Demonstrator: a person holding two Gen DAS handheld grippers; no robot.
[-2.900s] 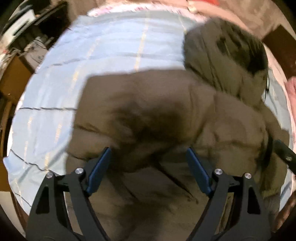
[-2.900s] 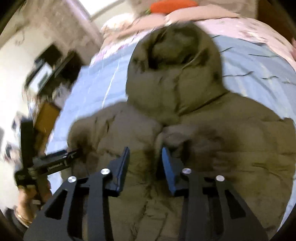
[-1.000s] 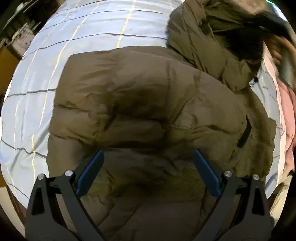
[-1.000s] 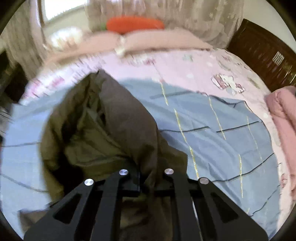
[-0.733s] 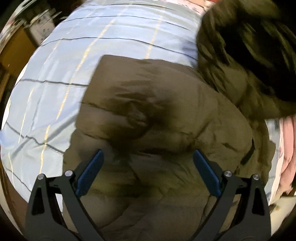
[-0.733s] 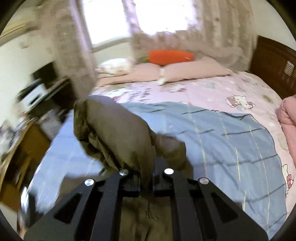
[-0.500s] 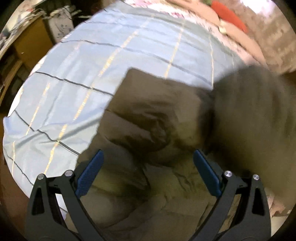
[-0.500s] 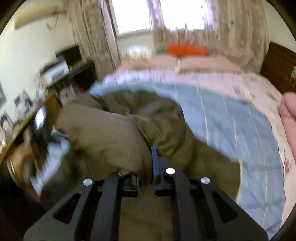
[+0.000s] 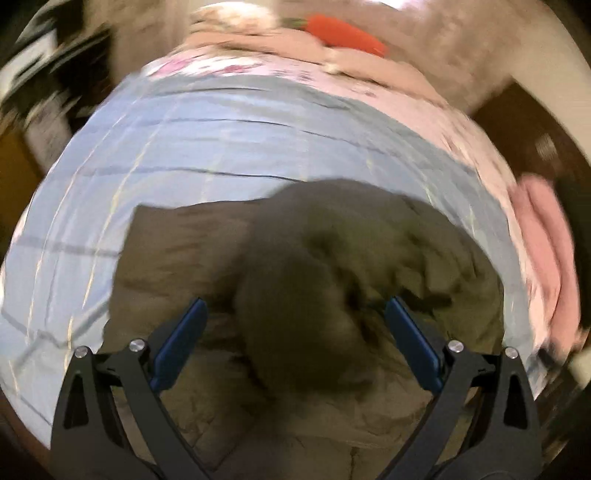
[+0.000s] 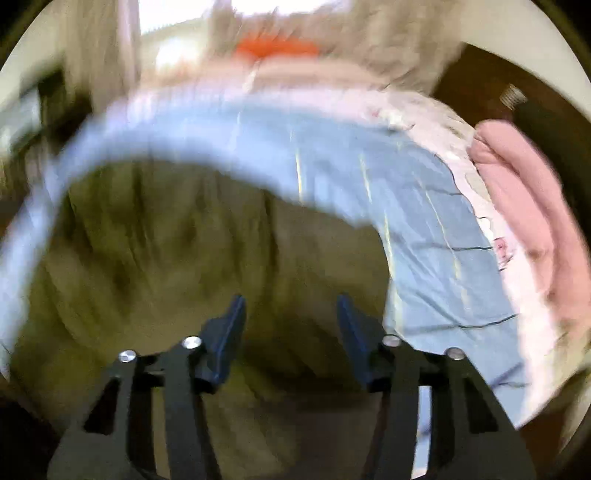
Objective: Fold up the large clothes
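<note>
Left gripper (image 9: pixel 295 317): jaws spread wide, holding nothing; the blue-padded fingers (image 9: pixel 181 343) hang above the jacket, one to either side of its bunched hood.
Right gripper (image 10: pixel 291 314): jaws parted, nothing between them; poised over the jacket's flat body, with the picture strongly blurred.
Jacket (image 9: pixel 207 251): olive-brown, padded, lying on the blue sheet at the near end of the bed; its left edge is straight and squared off.
Hood (image 9: pixel 295 306): a darker rounded mound resting on top of the jacket's body, right of the jacket's middle; blur hides its folds.
Jacket in the right wrist view (image 10: pixel 155 258): fills the left and centre under the fingers, its right border meeting the sheet.
Blue sheet (image 9: pixel 184 147): pale blue with thin dark and yellow lines, spread under the jacket and reaching beyond it on the far and left sides.
Pink bedding (image 9: pixel 280 70): patterned, past the sheet on the jacket's far side.
Orange cushion (image 9: pixel 347 33): long, at the head of the bed, well apart from the jacket.
Pink blanket (image 10: pixel 524 206): bundled at the bed's right edge, to the right of the jacket.
</note>
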